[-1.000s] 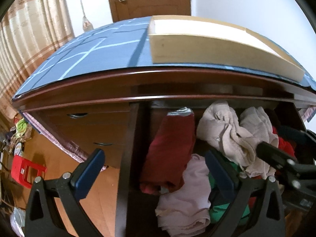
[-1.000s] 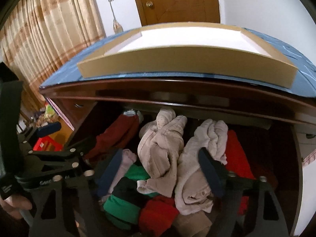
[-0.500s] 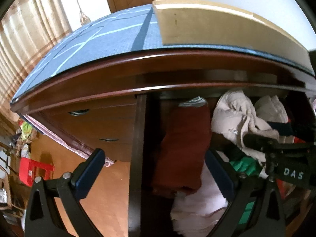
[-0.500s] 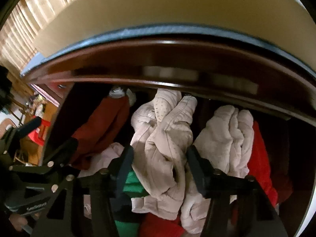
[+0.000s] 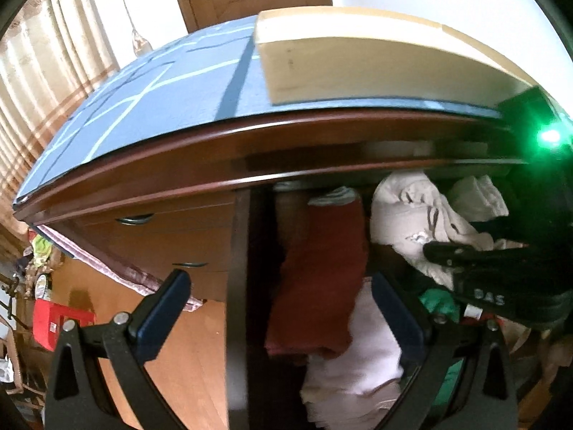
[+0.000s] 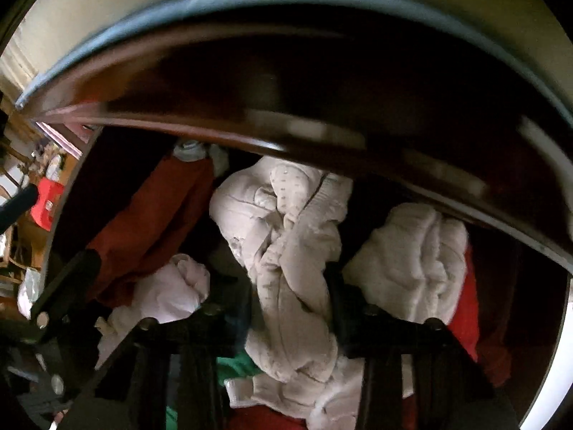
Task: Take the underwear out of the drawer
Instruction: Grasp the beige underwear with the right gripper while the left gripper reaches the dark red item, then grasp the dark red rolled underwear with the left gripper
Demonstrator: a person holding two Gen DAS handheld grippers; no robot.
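The right tool (image 6: pixel 290 297) now sits deep in the drawer (image 5: pixel 238 286), lower and further in than a second ago, when it hung above the pile with its fingers spread. Its jaws are closing, and the beige dotted underwear (image 6: pixel 286 251) stands bunched between the two fingers; the pads look to be on the cloth, though blur keeps me from telling how firmly. That piece lies mid-drawer, with a white bundle (image 6: pixel 412 261) at 3 o'clock of it and a red garment (image 6: pixel 150 222) at 9 o'clock. The pick seems to be in its grasping step, with a lift to follow once the pinch holds.

The left tool (image 5: pixel 275 311) hangs wide open over the drawer's left wall, holding nothing, much where it was. Beyond, on the blue surface (image 5: pixel 143 100), a shallow tray (image 5: pixel 358 64) sits toward 12 o'clock.
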